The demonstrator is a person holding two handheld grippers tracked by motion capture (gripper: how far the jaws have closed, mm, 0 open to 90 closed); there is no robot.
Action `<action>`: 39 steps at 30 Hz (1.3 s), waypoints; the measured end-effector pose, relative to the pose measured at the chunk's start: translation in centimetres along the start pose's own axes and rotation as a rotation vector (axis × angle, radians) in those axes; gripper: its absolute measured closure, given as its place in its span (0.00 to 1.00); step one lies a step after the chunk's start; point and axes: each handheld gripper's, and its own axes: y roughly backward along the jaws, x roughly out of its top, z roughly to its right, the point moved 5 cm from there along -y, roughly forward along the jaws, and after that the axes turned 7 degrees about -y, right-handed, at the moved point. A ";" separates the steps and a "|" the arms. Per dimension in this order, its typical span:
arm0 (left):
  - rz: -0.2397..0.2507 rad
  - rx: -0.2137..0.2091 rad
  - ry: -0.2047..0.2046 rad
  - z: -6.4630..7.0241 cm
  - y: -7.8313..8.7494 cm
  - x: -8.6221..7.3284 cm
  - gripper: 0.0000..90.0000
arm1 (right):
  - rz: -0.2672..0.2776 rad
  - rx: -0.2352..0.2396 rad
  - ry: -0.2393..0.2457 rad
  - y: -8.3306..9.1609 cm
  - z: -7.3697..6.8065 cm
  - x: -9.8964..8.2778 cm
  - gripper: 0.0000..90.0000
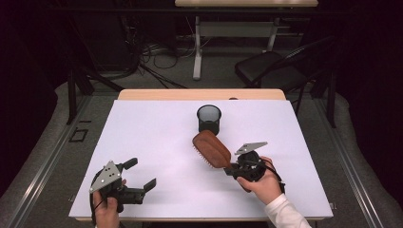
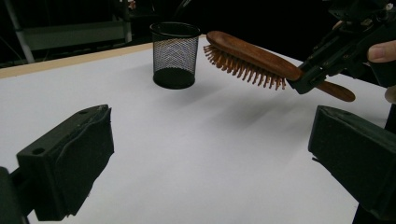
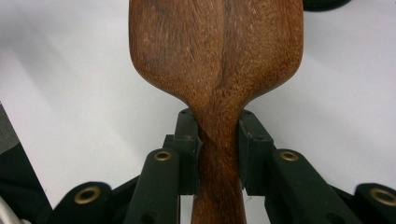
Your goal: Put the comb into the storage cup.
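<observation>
A wooden hairbrush [image 1: 212, 148] hangs above the white table, bristles facing down and to the left. My right gripper [image 1: 234, 167] is shut on its handle, and in the right gripper view the two jaws pinch the narrow neck of the hairbrush [image 3: 219, 140]. From the left gripper view the hairbrush [image 2: 254, 58] points toward a black mesh cup [image 2: 175, 54]. That mesh cup [image 1: 209, 119] stands upright just beyond the brush head. My left gripper [image 1: 140, 175] rests near the table's front left edge, open, with nothing between its jaws.
The white table surface [image 1: 157, 137] stretches wide between the two grippers. A wooden strip [image 1: 199, 94] edges its far side. Beyond it stand a black chair [image 1: 273, 66] and a desk frame [image 1: 197, 47] with cables on the floor.
</observation>
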 end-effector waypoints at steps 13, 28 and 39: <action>0.000 0.005 0.016 0.0 -0.4 0.2 0.00 | 0.068 0.002 0.042 0.3 -0.6 1.9 0.81; -0.014 0.001 0.038 -0.2 -1.2 0.0 0.00 | 0.137 0.040 0.080 0.0 -1.8 4.6 0.81; -0.003 0.001 0.065 -0.3 -1.5 -0.1 0.00 | 0.207 0.057 0.095 -0.4 -1.9 5.6 0.80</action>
